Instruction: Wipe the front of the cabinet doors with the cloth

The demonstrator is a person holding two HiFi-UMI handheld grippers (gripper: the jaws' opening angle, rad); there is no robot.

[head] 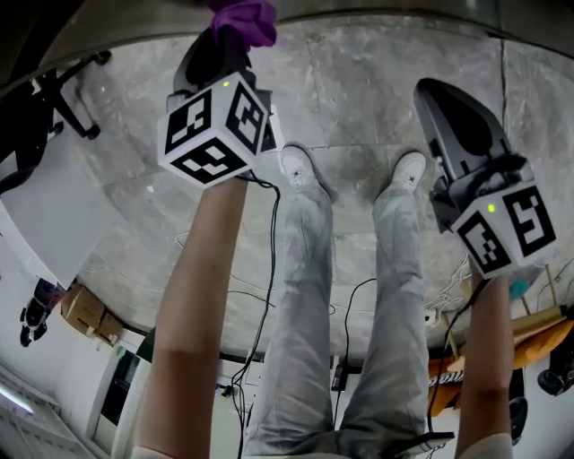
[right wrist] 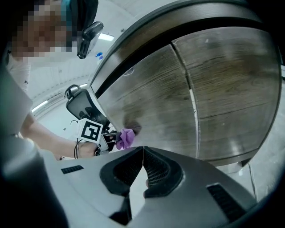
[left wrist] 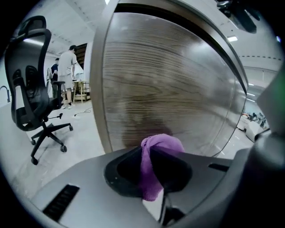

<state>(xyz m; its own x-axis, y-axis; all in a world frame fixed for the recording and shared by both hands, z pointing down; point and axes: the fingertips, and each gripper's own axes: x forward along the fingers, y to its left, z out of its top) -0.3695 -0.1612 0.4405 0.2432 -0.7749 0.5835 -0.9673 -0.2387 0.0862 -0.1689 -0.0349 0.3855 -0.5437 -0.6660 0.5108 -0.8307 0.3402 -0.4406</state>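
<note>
cloth ahead of the left tips, door straight beyond

your left gripper was clamped on the purple cloth, which bulged past the tips at lower centre of the left gripper view. the wooden cabinet door filled the upper middle, dead ahead. you couldn't tell whether cloth met wood. your right gripper had its jaws together on nothing and sat farther back.

The left claw grips a purple cloth above 2 white shoes on grey floor.
</note>
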